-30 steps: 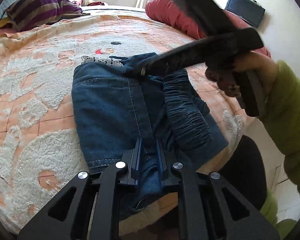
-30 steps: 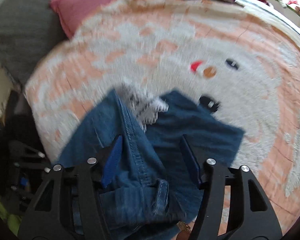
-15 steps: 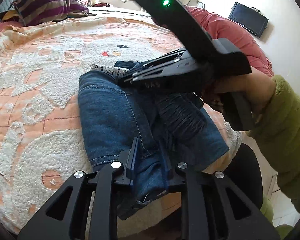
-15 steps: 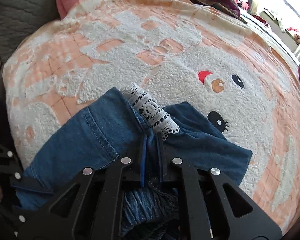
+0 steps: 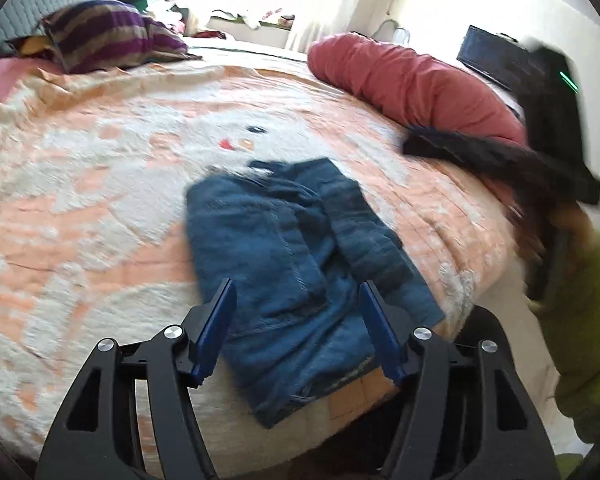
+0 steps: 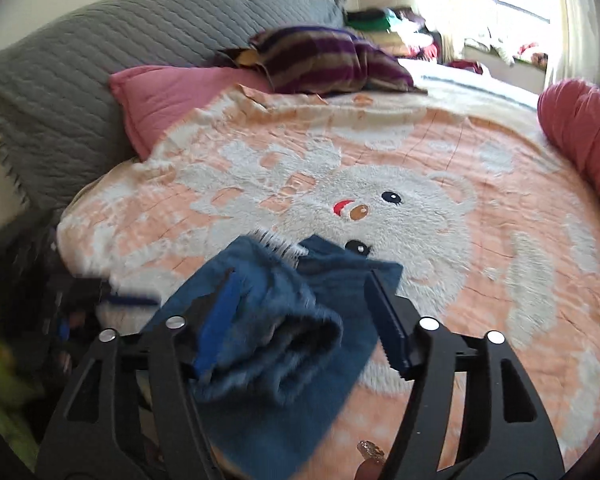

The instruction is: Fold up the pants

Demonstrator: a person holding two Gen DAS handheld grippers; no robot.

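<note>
Fingers of both grippers, left gripper (image 5: 296, 320) and right gripper (image 6: 304, 316), have just been opening wide, releasing the folded pants (image 5: 296, 248); next, tidy the bundle.

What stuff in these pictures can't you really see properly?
- Right gripper, left wrist view: smeared by motion blur, fingers unclear.
- Jeans, both views: blurry, and the fold hides the layers underneath; near end cut off behind the left gripper.
- Small brownish thing, right wrist view: cut by the bottom edge, unidentifiable.
- Window clutter: overexposed, too small.
</note>
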